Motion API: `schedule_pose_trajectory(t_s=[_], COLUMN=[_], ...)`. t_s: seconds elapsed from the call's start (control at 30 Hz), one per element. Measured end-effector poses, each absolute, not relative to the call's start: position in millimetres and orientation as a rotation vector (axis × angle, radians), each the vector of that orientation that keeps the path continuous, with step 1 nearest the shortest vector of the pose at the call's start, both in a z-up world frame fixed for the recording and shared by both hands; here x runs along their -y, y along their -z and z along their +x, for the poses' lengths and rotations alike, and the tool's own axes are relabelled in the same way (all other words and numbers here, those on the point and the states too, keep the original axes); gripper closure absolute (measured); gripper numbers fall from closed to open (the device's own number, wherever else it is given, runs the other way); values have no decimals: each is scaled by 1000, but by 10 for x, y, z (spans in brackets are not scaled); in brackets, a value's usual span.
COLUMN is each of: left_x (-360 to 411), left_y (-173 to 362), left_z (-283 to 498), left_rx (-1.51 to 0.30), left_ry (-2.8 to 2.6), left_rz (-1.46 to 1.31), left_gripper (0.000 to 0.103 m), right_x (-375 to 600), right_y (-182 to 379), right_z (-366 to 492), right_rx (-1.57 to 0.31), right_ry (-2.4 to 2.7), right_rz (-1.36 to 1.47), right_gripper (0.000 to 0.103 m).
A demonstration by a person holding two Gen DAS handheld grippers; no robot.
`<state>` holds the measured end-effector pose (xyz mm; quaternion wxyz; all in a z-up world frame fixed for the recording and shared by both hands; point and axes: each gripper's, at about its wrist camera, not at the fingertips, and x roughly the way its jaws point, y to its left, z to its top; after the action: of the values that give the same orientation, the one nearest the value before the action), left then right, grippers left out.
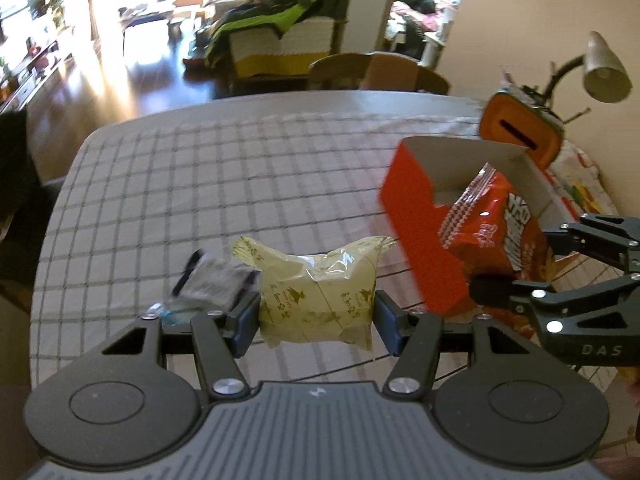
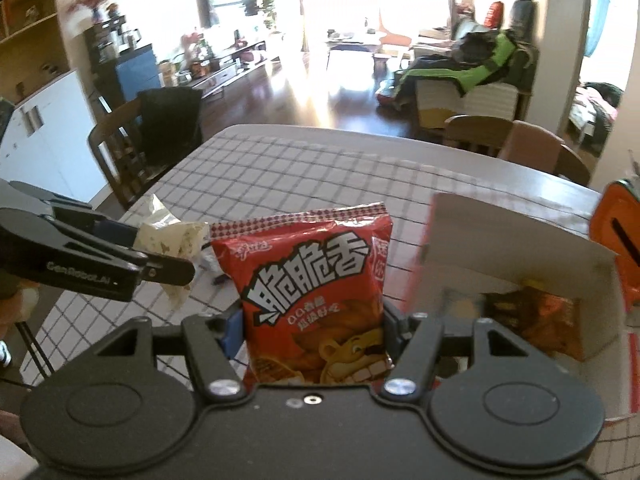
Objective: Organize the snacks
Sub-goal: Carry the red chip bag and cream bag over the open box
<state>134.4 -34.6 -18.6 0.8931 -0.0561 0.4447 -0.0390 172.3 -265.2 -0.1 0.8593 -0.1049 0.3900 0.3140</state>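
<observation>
Left hand-held gripper [image 1: 316, 316] grasps yellow packet [image 1: 316, 300], right [image 2: 314, 332] red bag [image 2: 316, 300] (tablecloth [image 1: 200, 180] beyond bare)

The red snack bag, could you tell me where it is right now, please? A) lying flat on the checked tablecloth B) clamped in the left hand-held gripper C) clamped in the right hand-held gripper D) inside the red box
C: the red snack bag stands clamped in the right hand-held gripper, lifted beside the red box.
</observation>
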Motion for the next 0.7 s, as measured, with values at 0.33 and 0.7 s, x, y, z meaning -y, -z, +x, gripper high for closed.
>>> schedule_pose_trajectory(t_s=[0.33,0.7], left_x=[1063,1814], left_y=[65,98], left_z=[1647,2057], left_rx=[-917,-935], left_ry=[160,205], left_rz=[-52,36], left_gripper=[44,44], right_x=[3267,3829], right_y=[-38,43], right_z=[1944,2273], right_rx=[-809,-811], right_ry=[-574,-489], right_rz=[-199,-196], right_gripper=[40,40])
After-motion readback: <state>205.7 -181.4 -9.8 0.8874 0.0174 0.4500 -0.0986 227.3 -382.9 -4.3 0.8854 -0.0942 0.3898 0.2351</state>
